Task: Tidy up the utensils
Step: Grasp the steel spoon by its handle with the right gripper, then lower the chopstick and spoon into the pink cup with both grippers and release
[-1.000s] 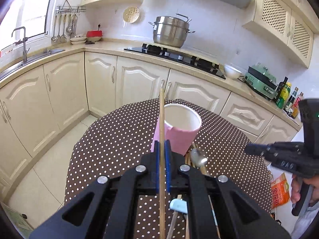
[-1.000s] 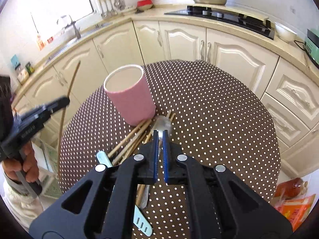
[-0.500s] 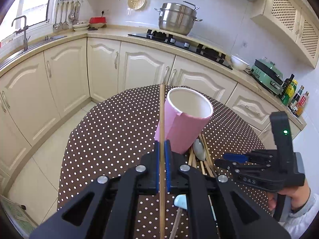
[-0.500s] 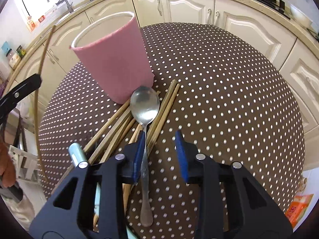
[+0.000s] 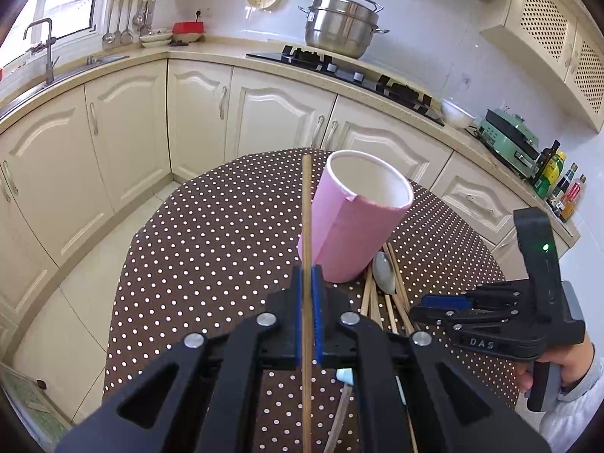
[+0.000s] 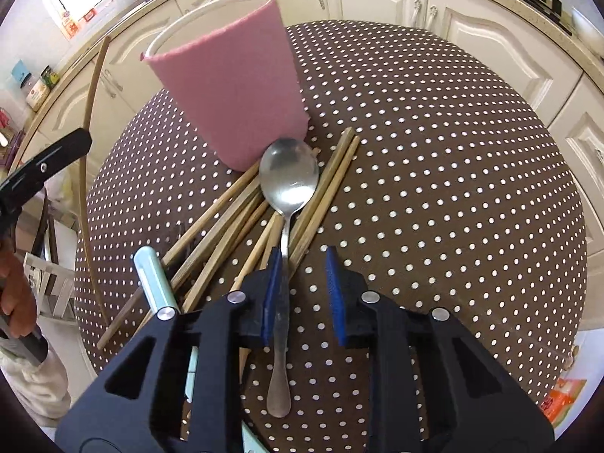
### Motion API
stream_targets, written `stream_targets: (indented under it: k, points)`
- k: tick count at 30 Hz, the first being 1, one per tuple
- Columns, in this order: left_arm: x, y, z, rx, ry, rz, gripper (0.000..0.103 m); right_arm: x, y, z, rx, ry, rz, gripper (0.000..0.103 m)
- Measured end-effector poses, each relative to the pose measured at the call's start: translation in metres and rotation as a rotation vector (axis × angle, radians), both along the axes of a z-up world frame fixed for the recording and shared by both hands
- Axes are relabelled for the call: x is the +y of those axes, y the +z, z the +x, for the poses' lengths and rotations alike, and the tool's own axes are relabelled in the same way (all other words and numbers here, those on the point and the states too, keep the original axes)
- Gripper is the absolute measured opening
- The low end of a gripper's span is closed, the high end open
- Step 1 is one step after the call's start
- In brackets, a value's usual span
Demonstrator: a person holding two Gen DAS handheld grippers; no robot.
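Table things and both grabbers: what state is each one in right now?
Left gripper: shut on chopstick.
Right gripper: open, low over the spoon handle.
Pink cup: upright, looks empty.
Spoon: lying on the loose chopsticks.

Light: we log bright daylight from the window (image 5: pixel 71 3), blown out white | Glare: soft sheen on the steel pot (image 5: pixel 341 26); highlight in the spoon (image 6: pixel 290 181) bowl | Shadows: faint, diffuse | Distortion: strong fisheye bending, dark vignette corners | Focus: sharp centre, slight softness toward edges.
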State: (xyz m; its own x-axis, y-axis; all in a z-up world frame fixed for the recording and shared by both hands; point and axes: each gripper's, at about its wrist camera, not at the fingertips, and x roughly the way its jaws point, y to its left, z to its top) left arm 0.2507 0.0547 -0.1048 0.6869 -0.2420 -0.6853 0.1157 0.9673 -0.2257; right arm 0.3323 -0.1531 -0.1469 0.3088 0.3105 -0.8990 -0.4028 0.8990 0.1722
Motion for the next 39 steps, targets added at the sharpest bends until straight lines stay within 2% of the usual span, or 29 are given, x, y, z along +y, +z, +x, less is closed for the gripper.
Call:
stream_targets:
  k: [2,6,11,15,17,20,23,24,28,31,34,39]
  points:
    - [0.000,0.000,0.000,-0.001,0.000,0.001,0.005,0.003,-0.002,-0.003,-0.002,0.002,-0.033,0.024]
    - [0.000,-0.001,-0.001,0.004,-0.001,0.003,0.005,-0.001,-0.001,-0.007,-0.001,-0.025,-0.038,0.024]
    - [0.002,-0.004,-0.001,0.015,0.000,-0.004,0.005,-0.019,-0.003,-0.002,0.012,-0.049,-0.022,0.024]
    - [0.001,-0.007,0.000,0.028,0.001,-0.007,0.005,-0.034,-0.005,0.001,0.007,-0.099,-0.082,0.024]
    - [0.000,-0.008,0.001,0.034,-0.001,-0.009,0.005,-0.039,-0.005,0.004,0.016,-0.095,-0.079,0.024]
    - [-0.003,-0.009,0.003,0.041,-0.005,-0.010,0.005,-0.037,-0.004,0.012,0.029,-0.083,-0.077,0.024]
    - [-0.005,-0.011,0.005,0.046,-0.009,-0.012,0.005,-0.022,-0.006,0.032,0.040,-0.063,-0.119,0.024]
    - [-0.005,-0.011,0.005,0.046,-0.009,-0.013,0.005,-0.020,-0.007,0.038,0.040,-0.061,-0.126,0.023]
    - [-0.006,-0.007,0.002,0.026,-0.018,-0.016,0.005,-0.017,-0.008,0.049,0.029,-0.064,-0.157,0.006]
    - [-0.008,0.001,-0.002,0.002,-0.022,0.001,0.005,-0.024,-0.005,0.048,0.015,-0.087,-0.112,0.003]
    - [-0.007,0.011,-0.007,-0.040,-0.032,-0.019,0.005,-0.042,0.002,0.040,-0.045,-0.093,-0.050,0.003]
    - [-0.002,0.037,-0.017,-0.147,-0.027,-0.079,0.005,-0.062,0.043,0.021,-0.194,-0.130,0.076,0.003]
